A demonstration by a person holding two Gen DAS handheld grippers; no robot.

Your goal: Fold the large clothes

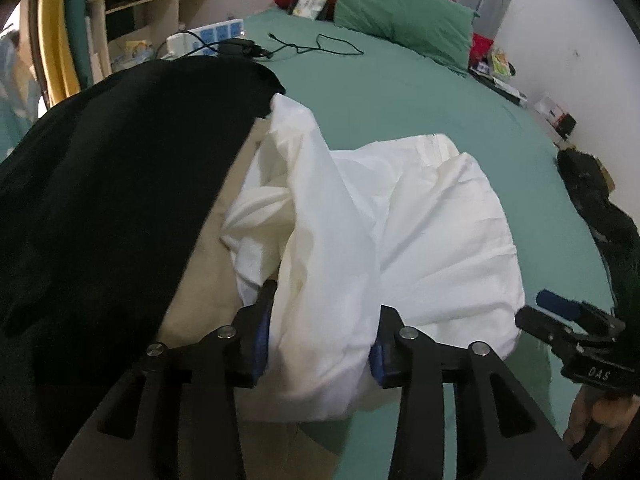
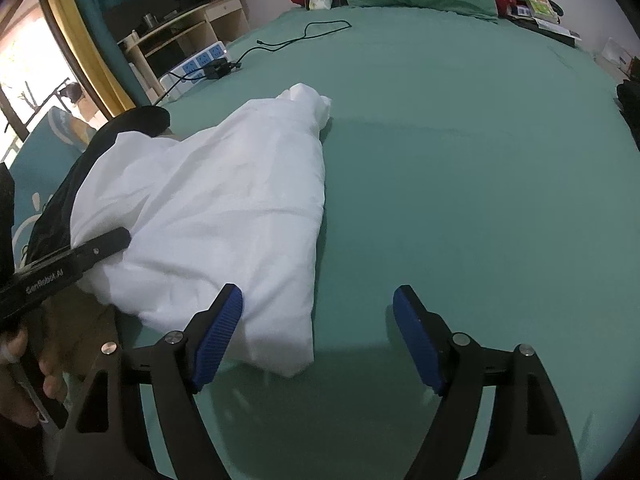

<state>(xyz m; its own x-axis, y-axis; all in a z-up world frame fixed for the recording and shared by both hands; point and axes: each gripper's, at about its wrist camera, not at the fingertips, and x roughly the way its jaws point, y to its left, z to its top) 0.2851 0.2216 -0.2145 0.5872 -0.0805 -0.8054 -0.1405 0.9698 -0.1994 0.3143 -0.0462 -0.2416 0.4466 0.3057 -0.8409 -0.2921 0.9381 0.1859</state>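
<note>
A crumpled white garment [image 1: 420,220] lies in a loose heap on the green bed sheet [image 1: 440,100]. My left gripper [image 1: 318,344] has a thick fold of its near end between the blue pads, and the cloth touches both of them. In the right wrist view the same white garment [image 2: 220,200] lies left of centre. My right gripper [image 2: 318,328] stands wide open over the sheet at its near corner, with nothing between the fingers. Its left pad [image 2: 218,340] hangs over the cloth's edge. The right gripper [image 1: 560,320] also shows at the far right of the left wrist view.
A black garment [image 1: 120,180] lies left of the white one over a beige cloth [image 1: 200,280]. A power strip [image 1: 208,36] and a black cable [image 1: 320,46] sit far back on the bed, with a green pillow [image 1: 400,20] behind. A dark bag [image 1: 592,192] lies at the right edge.
</note>
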